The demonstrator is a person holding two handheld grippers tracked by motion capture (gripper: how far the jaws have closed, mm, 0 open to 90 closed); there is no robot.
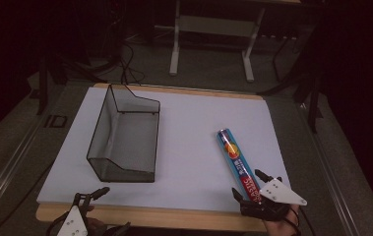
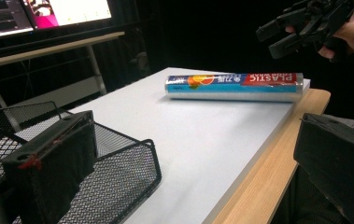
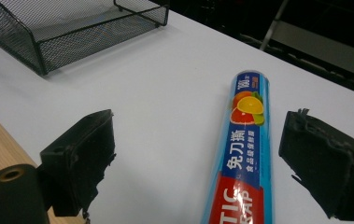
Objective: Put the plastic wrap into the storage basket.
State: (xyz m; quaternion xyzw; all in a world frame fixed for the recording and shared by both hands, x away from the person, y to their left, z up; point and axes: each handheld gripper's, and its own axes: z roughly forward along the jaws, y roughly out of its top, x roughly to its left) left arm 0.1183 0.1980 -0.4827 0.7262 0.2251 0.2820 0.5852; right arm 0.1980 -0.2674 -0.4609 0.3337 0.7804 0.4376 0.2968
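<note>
A tube of plastic wrap (image 1: 235, 160), blue with a red end and a fruit picture, lies on the white tabletop at the right. My right gripper (image 1: 247, 183) hovers open just above the tube's near red end. In the right gripper view the tube (image 3: 244, 140) runs up between the two jaws with gaps on both sides, and the right gripper (image 3: 200, 149) touches nothing. My left gripper (image 1: 91, 194) stands open at the front left edge. In the left gripper view the left gripper (image 2: 193, 163) holds nothing, and the tube (image 2: 233, 86) lies far off under the raised right gripper (image 2: 300, 23).
A black wire mesh basket (image 1: 125, 137) sits on the left half of the white board (image 1: 189, 128), close to the left jaw (image 2: 118, 177) and far from the right one (image 3: 67, 32). A wooden table edge (image 1: 149, 216) runs along the front. Desk legs and cables stand behind.
</note>
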